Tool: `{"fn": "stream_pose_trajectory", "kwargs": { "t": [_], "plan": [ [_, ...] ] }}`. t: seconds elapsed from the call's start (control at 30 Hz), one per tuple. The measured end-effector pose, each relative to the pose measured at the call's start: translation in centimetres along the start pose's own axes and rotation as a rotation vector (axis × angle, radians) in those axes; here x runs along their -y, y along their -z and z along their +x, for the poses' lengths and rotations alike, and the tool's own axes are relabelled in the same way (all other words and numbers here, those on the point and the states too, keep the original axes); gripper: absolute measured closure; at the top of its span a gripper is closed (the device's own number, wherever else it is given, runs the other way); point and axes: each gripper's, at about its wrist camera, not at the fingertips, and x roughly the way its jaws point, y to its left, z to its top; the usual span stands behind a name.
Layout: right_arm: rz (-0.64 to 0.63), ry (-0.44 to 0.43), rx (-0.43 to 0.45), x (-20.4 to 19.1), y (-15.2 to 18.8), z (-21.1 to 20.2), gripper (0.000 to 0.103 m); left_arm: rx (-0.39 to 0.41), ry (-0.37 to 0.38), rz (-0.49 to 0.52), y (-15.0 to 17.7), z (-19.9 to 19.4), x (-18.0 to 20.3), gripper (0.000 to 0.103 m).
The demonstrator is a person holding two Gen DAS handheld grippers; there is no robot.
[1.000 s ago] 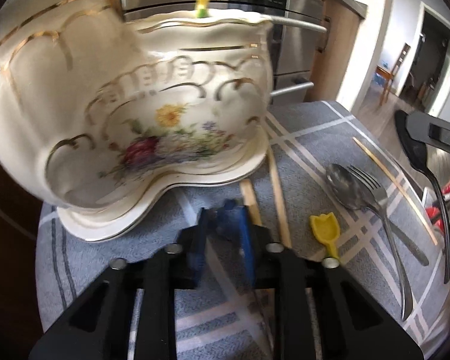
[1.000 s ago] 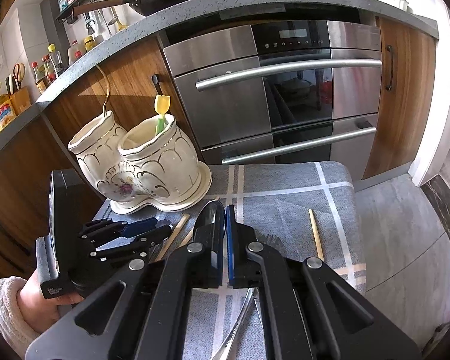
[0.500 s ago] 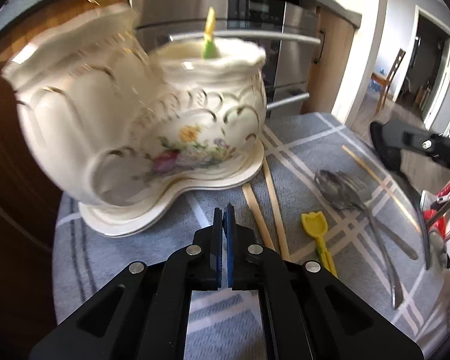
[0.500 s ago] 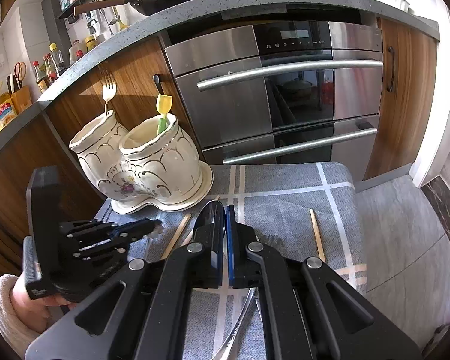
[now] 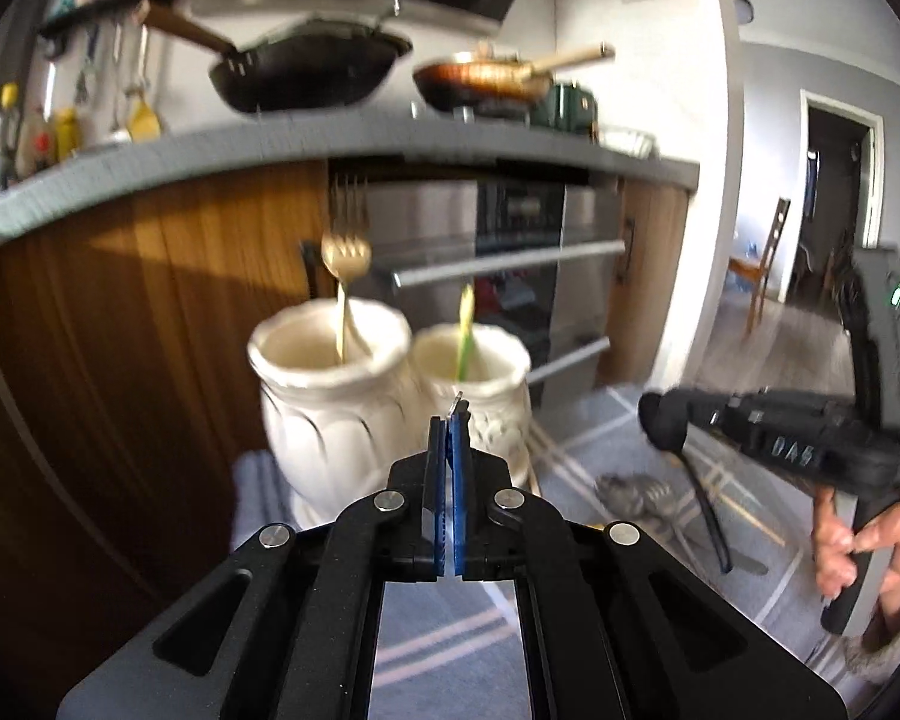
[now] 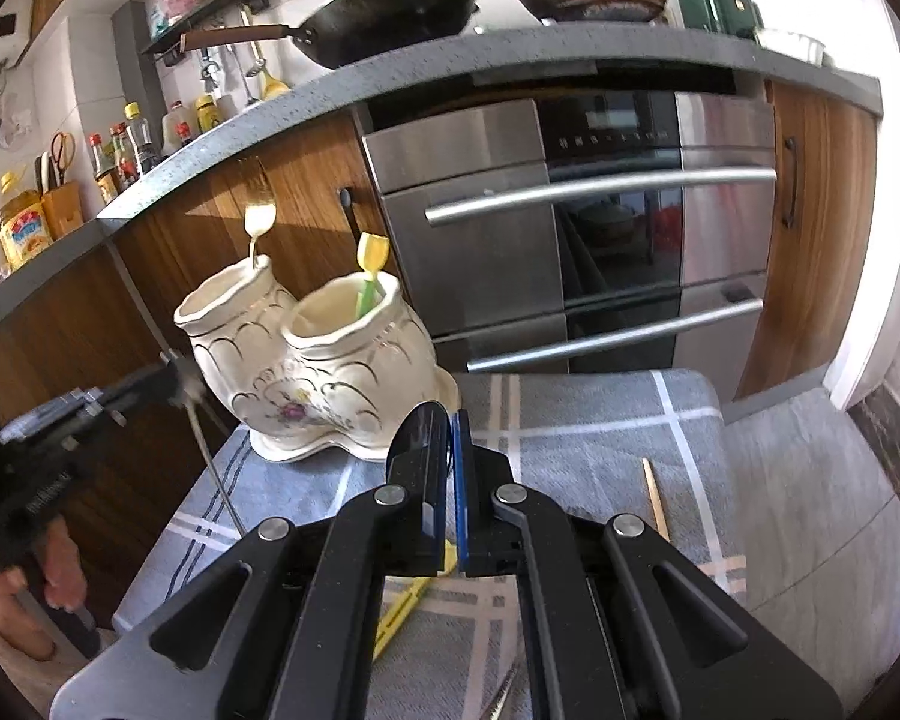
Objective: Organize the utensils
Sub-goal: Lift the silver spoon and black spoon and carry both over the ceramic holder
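Observation:
A cream double-pot utensil holder [image 6: 306, 378] stands on a grey checked cloth [image 6: 600, 420]; it also shows in the left wrist view [image 5: 390, 402]. A gold fork [image 6: 258, 228] stands in its left pot and a yellow-green utensil [image 6: 369, 270] in its right pot. My left gripper [image 5: 450, 420] is shut on a thin metal utensil whose tip [image 5: 457, 403] pokes out above the pads; its shaft [image 6: 210, 462] hangs below the gripper in the right wrist view. My right gripper [image 6: 447, 420] is shut on a black spoon [image 5: 684, 450], bowl up.
On the cloth lie a wooden chopstick [image 6: 654, 498], a yellow utensil [image 6: 408, 606], and a metal spoon and fork [image 5: 636, 489]. An oven [image 6: 570, 228] and wooden cabinets stand behind, under a counter with pans [image 6: 390, 6].
My left gripper has risen and pulled back from the holder, which now looks smaller and lower. It now shows a thin metal utensil between its pads. My right gripper has lifted slightly.

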Motion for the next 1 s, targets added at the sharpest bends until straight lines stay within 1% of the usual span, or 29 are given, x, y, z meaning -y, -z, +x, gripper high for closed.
{"fn": "stream_pose_trajectory", "kwargs": {
  "t": [0.17, 0.27, 0.33, 0.43, 0.53, 0.63, 0.7, 0.77, 0.8, 0.83, 0.9, 1.0],
  "plan": [
    [0.001, -0.002, 0.017, -0.8, -0.8, 0.6, 0.101, 0.103, -0.049, 0.021, -2.5, -2.9, -0.9, 0.101],
    [0.015, -0.007, 0.048, -1.1, -2.6, 1.1, 0.101, 0.162, -0.067, 0.023, -4.9, -4.2, -1.8, 0.101],
    [0.017, -0.004, 0.074, -1.5, -3.9, 1.4, 0.101, 0.184, -0.081, 0.029, -6.5, -4.7, -2.3, 0.101],
    [0.001, 0.018, 0.124, -2.0, -6.4, 2.2, 0.101, 0.208, -0.121, 0.045, -8.9, -4.6, -3.2, 0.101],
    [-0.016, 0.057, 0.188, -2.6, -8.9, 3.1, 0.101, 0.224, -0.147, 0.028, -10.9, -4.1, -4.5, 0.101],
    [-0.01, 0.075, 0.232, -3.0, -10.9, 4.0, 0.101, 0.243, -0.187, 0.021, -12.7, -3.3, -5.8, 0.101],
    [-0.012, 0.093, 0.246, -3.3, -11.5, 4.6, 0.101, 0.243, -0.211, 0.013, -13.4, -2.5, -6.6, 0.101],
    [-0.034, 0.138, 0.255, -3.8, -11.9, 5.6, 0.101, 0.238, -0.243, 0.004, -13.5, -1.6, -7.2, 0.101],
    [-0.056, 0.181, 0.261, -4.1, -11.9, 6.1, 0.101, 0.236, -0.252, -0.001, -13.5, -1.2, -7.4, 0.101],
    [-0.067, 0.2, 0.264, -4.3, -11.9, 6.5, 0.101, 0.231, -0.263, -0.008, -13.3, -0.6, -7.6, 0.101],
    [-0.089, 0.232, 0.273, -4.5, -11.6, 7.4, 0.101, 0.22, -0.283, -0.011, -12.9, 0.5, -7.8, 0.101],
    [-0.125, 0.261, 0.294, -4.9, -10.9, 8.1, 0.101, 0.217, -0.318, 0.015, -12.1, 1.4, -7.5, 0.101]
  ]
}}
